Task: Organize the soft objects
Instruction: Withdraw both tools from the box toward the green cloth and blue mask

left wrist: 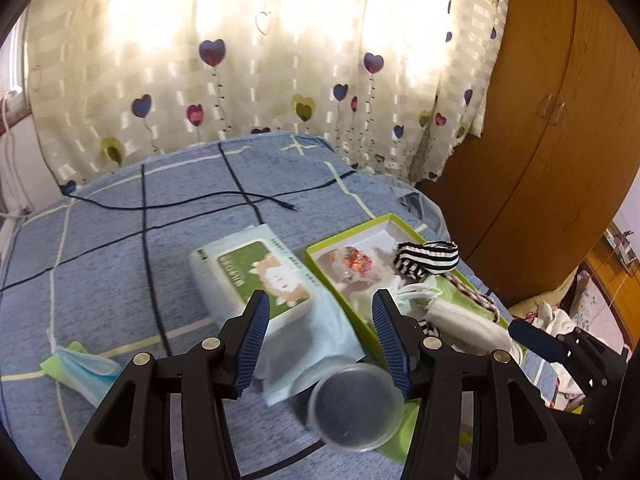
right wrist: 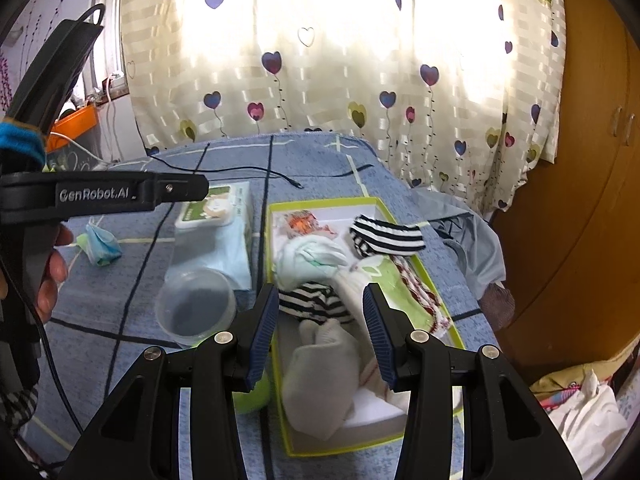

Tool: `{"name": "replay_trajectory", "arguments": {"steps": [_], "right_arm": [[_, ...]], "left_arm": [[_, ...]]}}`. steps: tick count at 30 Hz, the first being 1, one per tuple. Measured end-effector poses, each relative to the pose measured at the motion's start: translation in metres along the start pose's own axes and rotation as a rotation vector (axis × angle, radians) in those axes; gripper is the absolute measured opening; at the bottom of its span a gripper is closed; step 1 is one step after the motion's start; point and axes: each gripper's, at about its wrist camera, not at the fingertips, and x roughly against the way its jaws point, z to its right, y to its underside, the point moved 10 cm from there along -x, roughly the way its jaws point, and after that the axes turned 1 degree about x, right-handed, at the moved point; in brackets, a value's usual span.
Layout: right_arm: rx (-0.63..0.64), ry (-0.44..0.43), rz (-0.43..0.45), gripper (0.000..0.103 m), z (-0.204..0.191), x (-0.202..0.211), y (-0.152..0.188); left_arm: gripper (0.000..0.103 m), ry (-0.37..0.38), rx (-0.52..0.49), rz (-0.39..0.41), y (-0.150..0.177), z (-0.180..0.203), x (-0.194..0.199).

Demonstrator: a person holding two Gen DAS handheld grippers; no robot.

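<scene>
A green-rimmed box (right wrist: 400,220) lies on the blue bed and holds soft things: a black-and-white striped sock (right wrist: 384,236), a grey sock (right wrist: 320,364), white cloth (right wrist: 308,256) and a smaller striped piece (right wrist: 312,304). My right gripper (right wrist: 321,288) hangs open above the near half of the box, with nothing between its fingers. My left gripper (left wrist: 320,294) is also open and holds nothing, above the wipes pack (left wrist: 256,276) and the box's left rim (left wrist: 352,232). A crumpled blue-and-green face mask (left wrist: 80,364) lies alone on the bed to the left.
A clear plastic tub (left wrist: 356,404) stands beside the box, near a green ball (right wrist: 252,396). A black cable (left wrist: 200,200) runs across the far bedspread. A heart-print curtain (left wrist: 280,60) hangs behind the bed, with a wooden wardrobe (left wrist: 560,140) on the right.
</scene>
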Motion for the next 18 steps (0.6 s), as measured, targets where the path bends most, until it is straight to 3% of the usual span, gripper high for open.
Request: {"name": "replay_trajectory", "arguments": {"steps": [8, 18], "right_arm": [[0.024, -0.041, 0.018, 0.045, -0.027, -0.003, -0.011], [0.071, -0.150, 0.019, 0.045, -0.082, -0.017, -0.023]], "left_arm": [[0.053, -0.015, 0.044, 0.025, 0.015, -0.024, 0.019], [0.053, -0.120, 0.088, 0.071, 0.031, -0.079, 0.052]]}}
